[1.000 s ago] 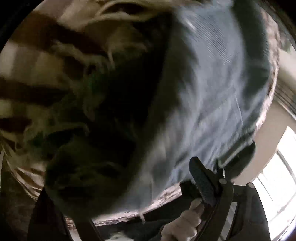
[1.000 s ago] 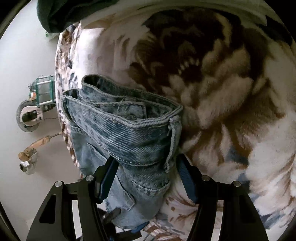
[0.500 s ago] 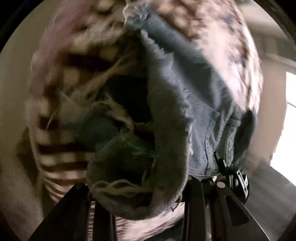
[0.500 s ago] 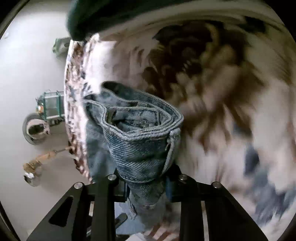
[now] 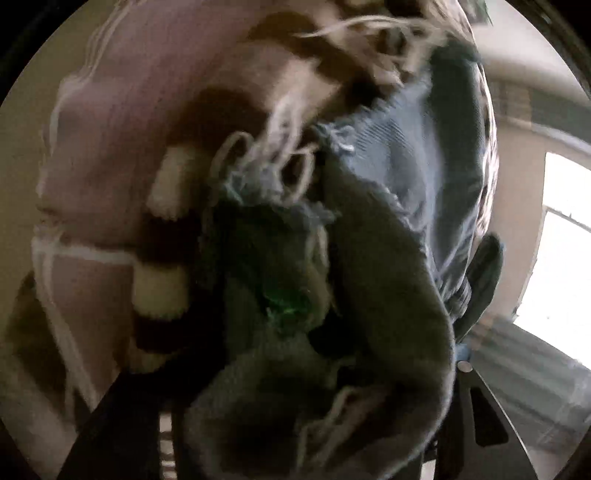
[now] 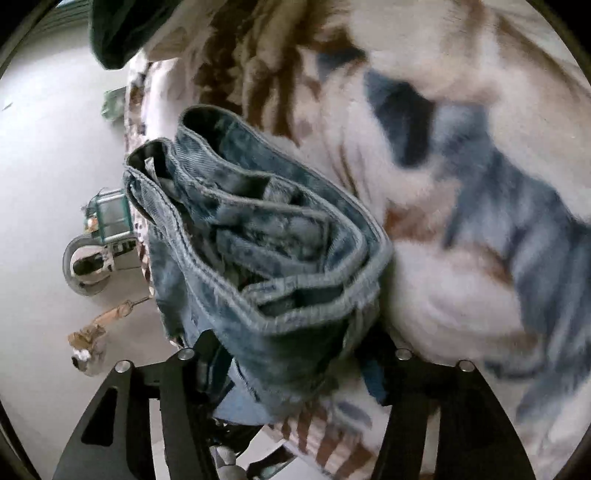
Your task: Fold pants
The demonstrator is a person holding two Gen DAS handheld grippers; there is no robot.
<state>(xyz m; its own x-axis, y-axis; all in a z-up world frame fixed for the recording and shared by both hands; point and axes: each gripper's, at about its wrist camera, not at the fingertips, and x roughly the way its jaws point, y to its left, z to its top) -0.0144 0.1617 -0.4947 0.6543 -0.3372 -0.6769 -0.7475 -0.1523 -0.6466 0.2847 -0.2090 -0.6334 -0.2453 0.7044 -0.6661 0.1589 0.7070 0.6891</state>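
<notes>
The pants are light blue jeans. In the right wrist view their bunched waistband is pinched between my right gripper's fingers, lifted over the floral blanket. In the left wrist view the frayed leg hem fills the frame close to the lens, with loose threads. My left gripper is shut on that hem, its fingers mostly hidden by the cloth. More denim runs away to the upper right.
A pink and brown patterned blanket covers the bed. The bed edge drops to a pale floor on the left, with a small wheeled toy and scraps. A dark green cloth lies at the top. A bright window is at right.
Both grippers have closed on the jeans, right on the waistband, left on the leg hem, and lifted them. The cloth has come closer to both cameras.
</notes>
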